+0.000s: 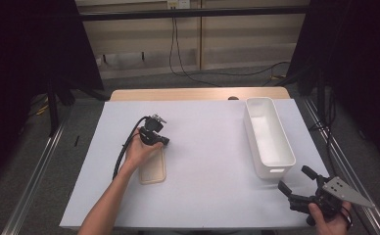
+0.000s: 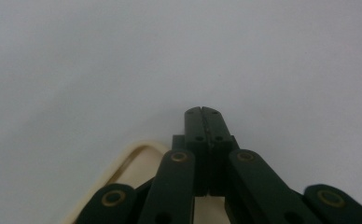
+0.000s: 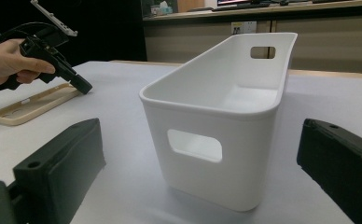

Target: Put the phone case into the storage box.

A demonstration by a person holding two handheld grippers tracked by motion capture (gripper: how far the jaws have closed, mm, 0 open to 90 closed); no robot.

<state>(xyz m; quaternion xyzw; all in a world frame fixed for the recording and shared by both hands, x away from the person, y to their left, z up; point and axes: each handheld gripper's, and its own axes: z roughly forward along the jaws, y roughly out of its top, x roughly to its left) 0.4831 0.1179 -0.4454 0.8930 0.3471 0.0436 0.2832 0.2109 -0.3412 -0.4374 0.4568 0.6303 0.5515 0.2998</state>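
Jaws of the left gripper (image 1: 165, 141) are pressed fully together with nothing between them; in the left gripper view the two black fingers (image 2: 202, 122) meet along a thin seam above the white table cover (image 2: 123, 60). In the high view this gripper sits in the person's left hand (image 1: 140, 149) at the left-centre of the table (image 1: 207, 156), its tip pointing right and down toward the surface. A cream phone case (image 1: 153, 169) lies flat on the cover just under and behind that hand, open side up. The right gripper view shows the closed tip (image 3: 82, 87) coming down right at the far end of the case (image 3: 34, 105); whether it actually touches the rim cannot be told. In the left gripper view a rounded corner of the case (image 2: 135, 156) shows just beside and below the jaws on their left.

The right gripper (image 1: 295, 182) is held by the right hand (image 1: 327, 218) near the table's front right corner, its jaws spread wide and empty. In the right gripper view the two black jaws stand far apart at the lower corners, with a white plastic bin (image 3: 226, 121) between them farther off, untouched. The bin (image 1: 269, 137) stands upright on the right side of the table, long and narrow, with cut-out handles at both ends and nothing inside. It is well apart from the phone case.
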